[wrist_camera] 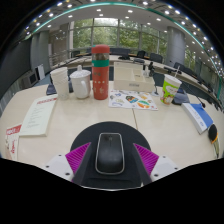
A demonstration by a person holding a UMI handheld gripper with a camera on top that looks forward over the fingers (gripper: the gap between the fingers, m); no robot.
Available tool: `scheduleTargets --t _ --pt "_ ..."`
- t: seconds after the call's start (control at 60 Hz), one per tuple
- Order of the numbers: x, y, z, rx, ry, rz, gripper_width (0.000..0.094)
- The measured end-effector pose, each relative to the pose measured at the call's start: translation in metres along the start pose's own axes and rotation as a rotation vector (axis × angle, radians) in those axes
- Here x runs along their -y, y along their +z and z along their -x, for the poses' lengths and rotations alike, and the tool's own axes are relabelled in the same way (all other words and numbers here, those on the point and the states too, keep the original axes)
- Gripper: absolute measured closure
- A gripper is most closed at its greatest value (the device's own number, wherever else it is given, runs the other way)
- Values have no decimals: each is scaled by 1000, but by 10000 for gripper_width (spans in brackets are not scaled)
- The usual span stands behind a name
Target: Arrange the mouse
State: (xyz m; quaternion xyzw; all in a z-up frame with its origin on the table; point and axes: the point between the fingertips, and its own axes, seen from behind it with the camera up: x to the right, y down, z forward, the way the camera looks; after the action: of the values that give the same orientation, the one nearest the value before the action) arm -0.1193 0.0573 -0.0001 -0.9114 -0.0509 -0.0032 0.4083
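No legible text, brand, number or sign found. The tall red bottle (101, 72) carries a label band, and the printed sheet (131, 99) and the booklet (38, 117) on the tabletop (90, 120) carry print; none of it can be read.

A pale tabletop (75, 125) fills the middle of the frame. Behind it, across the upper part, stand office desks and dark chairs (150, 68). Large windows (100, 35) line the far wall, and a curved strip of ceiling lights (95, 7) arcs along the top.
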Motion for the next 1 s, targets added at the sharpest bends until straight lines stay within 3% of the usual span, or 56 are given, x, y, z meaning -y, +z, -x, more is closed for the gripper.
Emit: scheduleTargets --t 0.017,0.067,0.133,0.4,0.733,1.0 --pt "1 -3 -1 -2 -2 -2 63" --pt "5 -17 -2 -6 -3 -10 112" --pt "14 -43 -2 -3 5 -29 72" --pt "22 -190 -9 -23 40 -98 82" --pt "-60 -340 -7 -35 33 -147 82" --pt "-74 -402 1 -39 19 -197 85"
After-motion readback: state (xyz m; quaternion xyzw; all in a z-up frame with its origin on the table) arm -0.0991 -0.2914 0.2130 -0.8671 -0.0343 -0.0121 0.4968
